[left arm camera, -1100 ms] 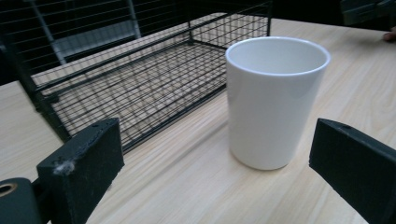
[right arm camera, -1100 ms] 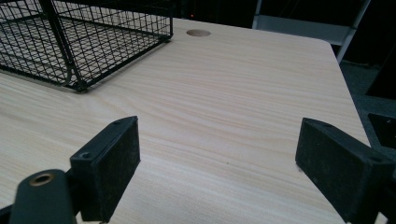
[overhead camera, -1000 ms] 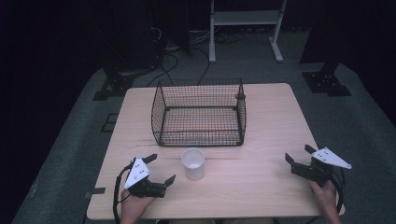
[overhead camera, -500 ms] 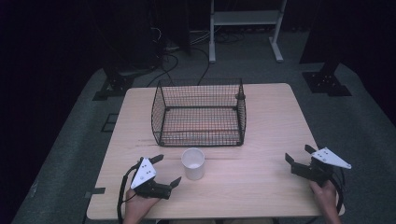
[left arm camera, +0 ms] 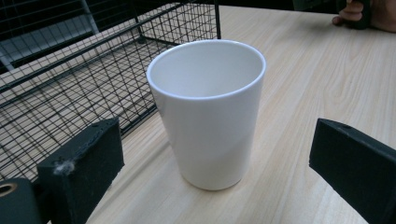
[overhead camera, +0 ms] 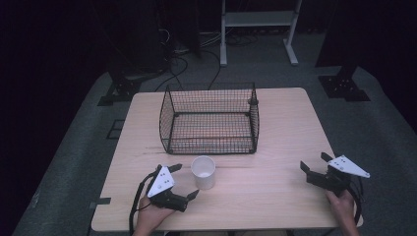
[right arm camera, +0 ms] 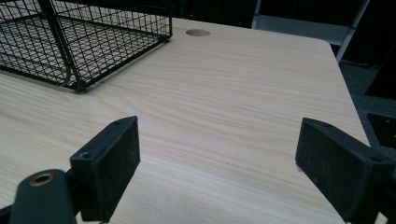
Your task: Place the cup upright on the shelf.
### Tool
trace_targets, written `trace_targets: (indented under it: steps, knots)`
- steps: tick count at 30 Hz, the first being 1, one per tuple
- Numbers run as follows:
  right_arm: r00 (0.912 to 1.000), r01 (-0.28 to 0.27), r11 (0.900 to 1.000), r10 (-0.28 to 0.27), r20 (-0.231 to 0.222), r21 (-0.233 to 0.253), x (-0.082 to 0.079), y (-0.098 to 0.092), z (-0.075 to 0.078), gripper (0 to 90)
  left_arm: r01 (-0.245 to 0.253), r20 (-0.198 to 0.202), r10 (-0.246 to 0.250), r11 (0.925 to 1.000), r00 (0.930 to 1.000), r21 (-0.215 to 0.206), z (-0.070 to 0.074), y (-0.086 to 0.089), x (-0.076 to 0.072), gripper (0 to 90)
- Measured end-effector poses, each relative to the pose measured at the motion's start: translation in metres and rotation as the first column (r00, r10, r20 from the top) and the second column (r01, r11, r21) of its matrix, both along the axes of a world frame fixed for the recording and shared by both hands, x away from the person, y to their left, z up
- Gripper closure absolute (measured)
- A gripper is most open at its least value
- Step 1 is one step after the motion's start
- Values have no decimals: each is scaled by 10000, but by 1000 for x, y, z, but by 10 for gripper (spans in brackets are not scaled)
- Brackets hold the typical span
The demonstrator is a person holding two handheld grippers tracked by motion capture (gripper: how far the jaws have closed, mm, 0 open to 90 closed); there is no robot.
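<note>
Up close, the left gripper view shows the white cup standing upright and empty on the wooden table, framed between the two spread black jaws with clear gaps on both sides, touching neither. From the high view, the left gripper sits just short of the cup, jaws released and pointing at it. The wire basket stands just beyond the cup; in the left gripper view its mesh wall runs behind the cup and past the near jaw. The right gripper, also wide open and holding nothing, rests well apart from the cup; its own view shows bare tabletop between its jaws, a basket corner ahead, and a round hole in the table.
</note>
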State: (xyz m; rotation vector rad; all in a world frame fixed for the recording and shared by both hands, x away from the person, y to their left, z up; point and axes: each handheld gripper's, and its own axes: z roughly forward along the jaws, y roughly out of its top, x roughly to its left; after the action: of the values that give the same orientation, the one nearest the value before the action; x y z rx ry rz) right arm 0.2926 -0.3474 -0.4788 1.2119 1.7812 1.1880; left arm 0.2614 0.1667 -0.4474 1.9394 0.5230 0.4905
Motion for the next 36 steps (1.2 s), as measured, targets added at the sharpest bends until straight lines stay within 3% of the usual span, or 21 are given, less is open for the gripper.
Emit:
trace_targets:
  steps: [8,14,27,30,36]
  knots:
    - [10000,-16,10000,16,-13,-36,0,1,0,130,309,-474,-292,9989,9984,351,-4,-13,8,23]
    - [10000,-31,10000,31,-10,-60,0,1,0,130,313,-569,-270,9966,9980,759,-3,-23,15,23]
    - [10000,-61,9999,61,17,-80,0,1,0,130,394,-966,-282,9925,9949,1156,0,-36,32,24]
    - [10000,-72,9999,72,17,-83,0,1,0,130,449,-1219,-277,9890,9922,1408,0,-40,37,23]
    - [10000,-73,9999,73,20,-86,0,1,0,130,502,-1477,-283,9879,9886,1468,-1,-44,41,24]
